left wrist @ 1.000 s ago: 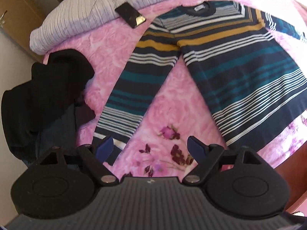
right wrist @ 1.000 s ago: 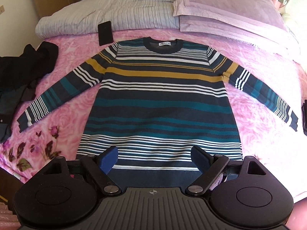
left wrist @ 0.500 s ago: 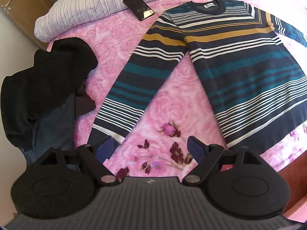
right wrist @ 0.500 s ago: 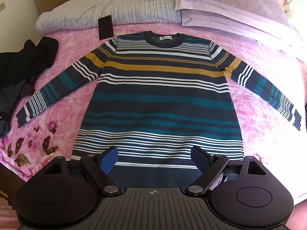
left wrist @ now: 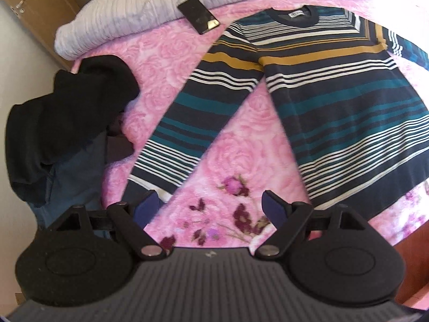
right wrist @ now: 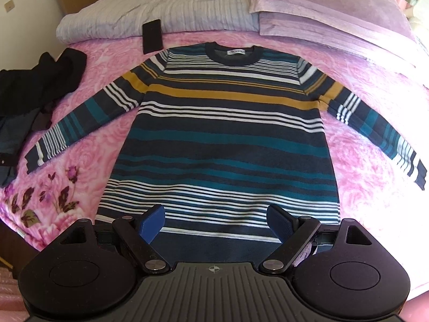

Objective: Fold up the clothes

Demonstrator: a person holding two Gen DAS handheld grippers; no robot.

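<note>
Left claw: the left claw [left wrist: 209, 206] is spread wide and pinches nothing; it hangs over the pink blanket [left wrist: 249, 134], with its left finger [left wrist: 146, 208] right at the cuff of the near sleeve [left wrist: 193, 123].

Right claw: the right claw [right wrist: 215, 221] is also spread and empty, centred over the dark hem band [right wrist: 214, 241] of the sweater.

Sweater: the striped sweater [right wrist: 222, 139] lies flat and face up on the bed, collar [right wrist: 230, 53] toward the pillows, both sleeves angled out and down, no fold made yet.

Step in hand: judged as the approach for the first fold, most likely bringing a sleeve in across the body.

How to do it well: close on the cuff edge only, taking knit and not blanket; lift low and carry the sleeve across so it lands flat along the stripes; keep the body from sliding.

Risk: the knit may stretch or drag the shoulder out of line if pulled quickly.

Nearby: a phone [right wrist: 152, 36] lies just beyond the left shoulder, apart from it; a heap of dark clothes [left wrist: 64, 123] sits near the left cuff; a grey pillow [right wrist: 161, 8] and a lilac pillow [right wrist: 335, 16] lie at the head.
</note>
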